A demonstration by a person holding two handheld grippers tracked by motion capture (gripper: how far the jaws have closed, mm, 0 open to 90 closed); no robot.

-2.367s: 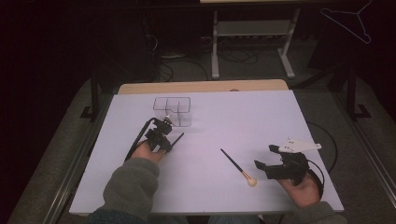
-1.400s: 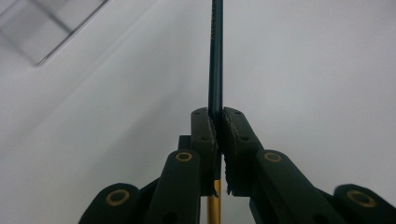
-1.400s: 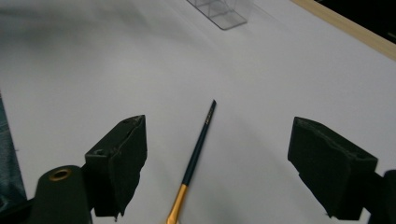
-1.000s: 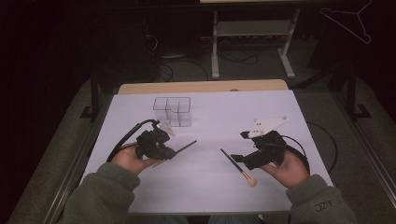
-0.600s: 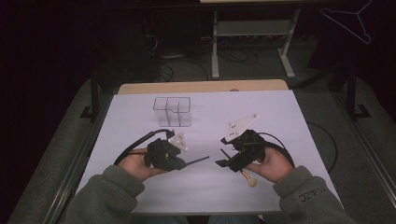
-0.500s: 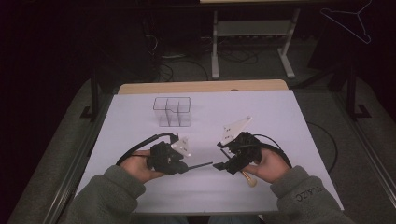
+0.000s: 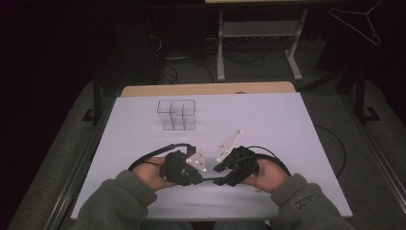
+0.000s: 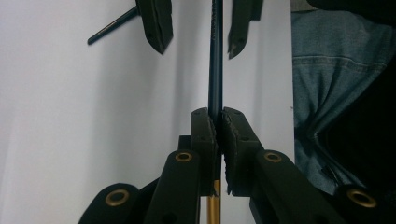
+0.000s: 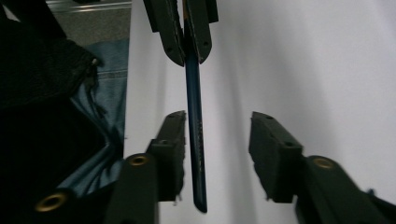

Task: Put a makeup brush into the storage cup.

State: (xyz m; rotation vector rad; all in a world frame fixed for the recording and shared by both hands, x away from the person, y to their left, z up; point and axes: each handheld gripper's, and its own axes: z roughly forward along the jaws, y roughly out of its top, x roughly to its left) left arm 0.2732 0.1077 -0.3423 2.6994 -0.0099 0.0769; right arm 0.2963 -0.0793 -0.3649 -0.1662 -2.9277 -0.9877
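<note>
Clamping the brush handle (image 8: 215, 70), left fingers (image 8: 203, 135) hold it between closing, seemingly untouching right fingers (image 9: 173, 135).

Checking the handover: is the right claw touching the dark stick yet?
Cannot tell. In the right gripper view the dark stick lies against one finger of the right claw, no clear gap.

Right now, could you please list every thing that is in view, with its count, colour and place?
dark stick: one, blue-black with a gold band, clamped in the left gripper, its free end between the right gripper's jaws
second stick: one, dark, lying on the table
clear box: one, transparent, compartmented, far left of table
table: one, white
clothes hanger: one, upper right background
left gripper: black, shut on the dark stick
right gripper: black, jaws have just been closing, not yet pressing the stick
</note>
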